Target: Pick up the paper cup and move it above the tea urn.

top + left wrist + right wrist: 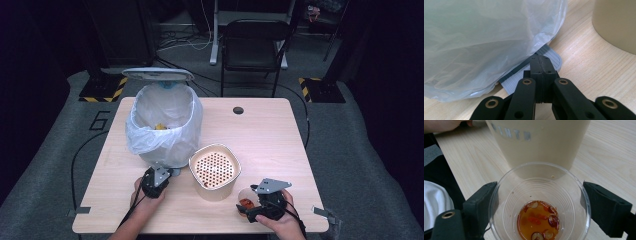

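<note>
Left of the wooden table [260, 130]: a white pedal bin lined with a translucent plastic bag [162, 125], lid raised, stands near the table's left rear. At its base lies the bin's grey ribbed foot pedal [549, 58]. The left gripper [159, 176] rests at the bin's near side; in the left gripper view its two black jaws are pressed fully together with nothing between them, tips lying on the pedal just below the bag's bulge.

Centre: a beige plastic container with a perforated strainer insert [215, 170] stands just right of the bin, apart from the left gripper.

Right: a clear ribbed plastic cup [539, 202] holding a shallow layer of amber liquid with red fruit slices [537, 220] sits between the jaws of the right gripper [252, 206]. The jaws stand wide, one on each side of the cup's rim, the left jaw against the wall and the right jaw at the rim; whether the pads press firmly cannot be told. The cup lies just in front of the beige container, near the table's front right edge, close to the container's wall.
</note>
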Available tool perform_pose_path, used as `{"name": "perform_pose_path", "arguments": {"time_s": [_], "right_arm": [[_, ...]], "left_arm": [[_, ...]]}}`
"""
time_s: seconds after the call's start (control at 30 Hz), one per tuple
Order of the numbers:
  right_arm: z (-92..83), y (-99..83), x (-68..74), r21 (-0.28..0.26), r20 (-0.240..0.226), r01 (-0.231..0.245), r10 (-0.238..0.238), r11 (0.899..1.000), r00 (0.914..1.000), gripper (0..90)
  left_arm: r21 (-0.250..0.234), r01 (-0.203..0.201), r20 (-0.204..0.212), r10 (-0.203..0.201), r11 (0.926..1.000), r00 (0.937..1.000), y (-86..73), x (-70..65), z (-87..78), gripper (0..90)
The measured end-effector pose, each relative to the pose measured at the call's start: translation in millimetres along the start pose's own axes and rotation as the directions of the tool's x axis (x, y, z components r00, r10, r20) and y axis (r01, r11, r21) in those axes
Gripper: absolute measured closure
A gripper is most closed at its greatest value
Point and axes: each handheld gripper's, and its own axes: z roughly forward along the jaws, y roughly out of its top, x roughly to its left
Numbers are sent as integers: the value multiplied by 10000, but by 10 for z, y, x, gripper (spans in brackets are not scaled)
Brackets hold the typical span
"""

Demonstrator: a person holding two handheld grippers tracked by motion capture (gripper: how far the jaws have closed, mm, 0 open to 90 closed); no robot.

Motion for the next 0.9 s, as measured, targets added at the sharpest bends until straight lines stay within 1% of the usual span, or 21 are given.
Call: {"name": "perform_pose_path", "arguments": {"time_s": [0.03, 0.07, 0.1, 0.2, 0.27, 0.37, 0.4, 0.47, 0.5, 0.57, 0.6, 0.67, 0.7, 0.73, 0.77, 0.8, 0.83, 0.87, 0.9], "right_arm": [[-4, -1, 2, -22, -24, 35, -35, 10000, 10000, 176], [-4, -1, 2, -22, -24, 35, -35, 10000, 10000, 217], [-14, 6, -4, 27, 40, 113, -114, 9999, 9999, 220], [-21, 8, -15, 39, 74, 136, -136, 9999, 9999, 225], [-43, 11, -45, 72, 312, 200, -202, 9998, 9993, 227], [-94, 20, -123, -18, 609, 60, -59, 10000, 9981, 228], [-94, 20, -123, -18, 609, 60, -59, 10000, 9981, 228], [-133, 19, -203, -125, 835, -131, 141, 9998, 9964, 229], [-174, 17, -301, -136, 1067, -217, 230, 9997, 9940, 229], [-212, 12, -391, -158, 1347, -425, 443, 9990, 9899, 229], [-212, 12, -391, -158, 1347, -425, 443, 9990, 9899, 229], [-238, 2, -481, -231, 1642, -573, 603, 9981, 9846, 229], [-262, -16, -574, -214, 1864, -639, 668, 9977, 9802, 229], [-262, -16, -574, -214, 1864, -639, 668, 9977, 9802, 229], [-280, -36, -645, -324, 2028, -901, 948, 9954, 9746, 229], [-280, -36, -645, -324, 2028, -901, 948, 9954, 9746, 229], [-300, -57, -716, -379, 2165, -1024, 1082, 9940, 9703, 229], [-300, -57, -716, -379, 2165, -1024, 1082, 9940, 9703, 229], [-315, -76, -770, -401, 2311, -1241, 1300, 9915, 9642, 228]], "left_arm": [[3, 2, 5, -2, 10000, 10000, 0, 0, 0, 900], [5, 6, 4, -6, 10000, 10000, 0, 1, 0, 900], [1, -1, 3, 1, 10000, 10000, 0, 0, 0, 900], [-2, -6, -3, 6, 10000, 10000, 0, 0, 0, 900], [22, -31, 7, 31, 10000, 10000, 0, 2, -1, 900], [-27, 22, -9, -22, 10000, 10000, 0, 0, 2, 900], [-27, 22, -9, -22, 10000, 10000, 0, 0, 2, 900], [-15, 6, -6, -6, 10000, 10000, 0, 1, 1, 900], [-9, 2, -3, -2, 10000, 10000, 0, -1, 0, 900], [28, -40, 13, 40, 10000, 10000, 1, 2, -2, 900], [28, -40, 13, 40, 10000, 10000, 1, 2, -2, 900], [20, -41, 6, 41, 10000, 10000, 1, 2, -1, 900], [-15, 35, -11, -35, 10000, 10000, -1, -1, 1, 900], [-15, 35, -11, -35, 10000, 10000, -1, -1, 1, 900], [9, -8, 10, 8, 10000, 10000, 0, 0, 0, 900], [9, -8, 10, 8, 10000, 10000, 0, 0, 0, 900], [16, -37, 2, 37, 10000, 10000, 0, 2, -1, 900], [16, -37, 2, 37, 10000, 10000, 0, 2, -1, 900], [12, -14, 3, 14, 10000, 10000, 0, 0, -1, 900]]}}
